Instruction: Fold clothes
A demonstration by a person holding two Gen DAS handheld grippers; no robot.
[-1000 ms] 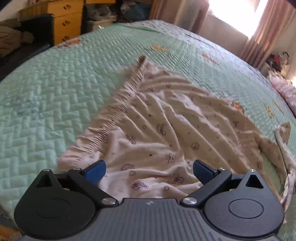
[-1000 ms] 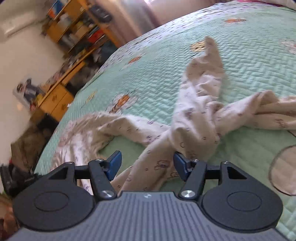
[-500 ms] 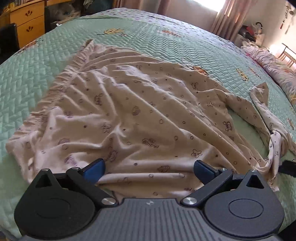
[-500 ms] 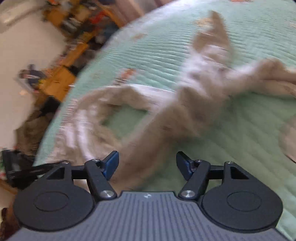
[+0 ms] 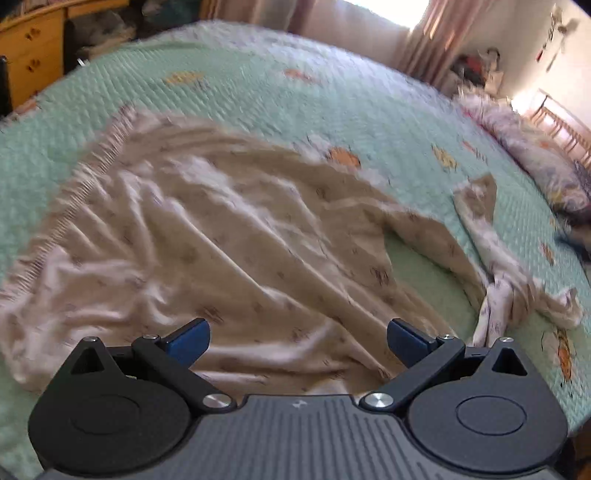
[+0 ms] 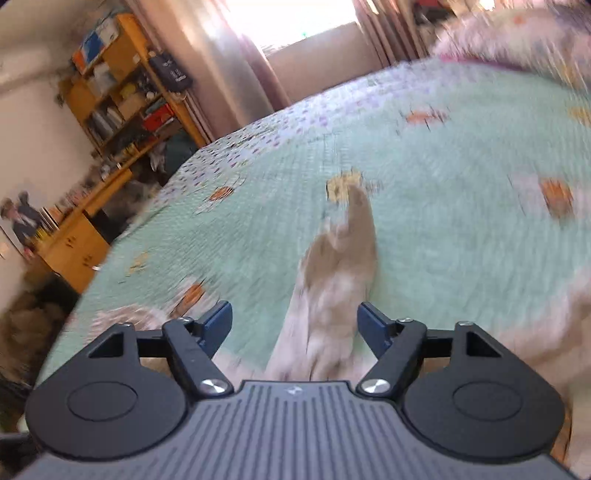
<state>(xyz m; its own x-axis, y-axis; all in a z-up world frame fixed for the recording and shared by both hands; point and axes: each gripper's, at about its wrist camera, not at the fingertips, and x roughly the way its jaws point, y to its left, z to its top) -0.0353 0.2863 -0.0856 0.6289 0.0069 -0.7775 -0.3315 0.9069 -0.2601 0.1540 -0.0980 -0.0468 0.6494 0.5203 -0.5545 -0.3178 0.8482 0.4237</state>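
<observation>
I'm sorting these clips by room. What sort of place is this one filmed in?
Most likely a home bedroom: a bed with a green quilted bedspread, a pillow at its far side, curtains over a bright window, and wooden shelves crowded with books.

Daylight floods in from the window behind the curtains, and I see it blown out to white in both views. Motion blur smears everything beyond my grippers: the garment and quilt look soft in the left view, worse in the right. The gripper bodies stay sharp. Fisheye bending curves the bed's edges, and the frame corners go dark.
</observation>
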